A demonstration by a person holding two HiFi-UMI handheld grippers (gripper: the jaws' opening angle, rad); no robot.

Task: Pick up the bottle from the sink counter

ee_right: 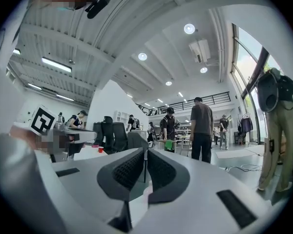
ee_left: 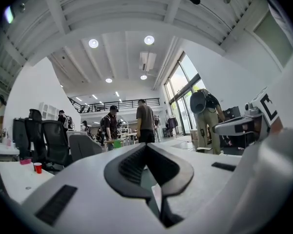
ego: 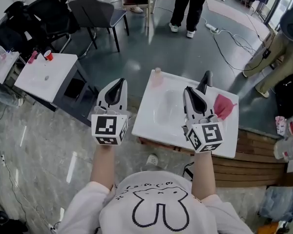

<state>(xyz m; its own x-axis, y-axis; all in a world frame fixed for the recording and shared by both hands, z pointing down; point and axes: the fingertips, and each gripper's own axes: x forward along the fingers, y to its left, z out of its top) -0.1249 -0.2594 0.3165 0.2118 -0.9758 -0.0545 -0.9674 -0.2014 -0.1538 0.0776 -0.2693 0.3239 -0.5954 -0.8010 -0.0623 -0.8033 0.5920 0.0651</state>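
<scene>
A small pale pink bottle (ego: pixel 157 75) stands upright at the far left corner of the white sink counter (ego: pixel 161 126), beside the basin. My left gripper (ego: pixel 121 82) hovers off the counter's left edge, below and left of the bottle, jaws together and empty. Over the basin's right side is my right gripper (ego: pixel 188 89), just in front of the black faucet (ego: pixel 205 81), shut with nothing in it. Both gripper views look level across the room and do not show the bottle. The left gripper (ee_left: pixel 146 147) and the right gripper (ee_right: pixel 145 152) each show their jaws meeting at the tips.
A pink cloth (ego: pixel 223 106) lies on the counter's right side. A second white sink counter (ego: pixel 44 77) with a red cup (ego: pixel 48 55) stands to the left. Black chairs (ego: pixel 95 12), a standing person (ego: pixel 188 4), floor cables (ego: pixel 234 38) and a wooden platform (ego: pixel 256 155) surround the counter.
</scene>
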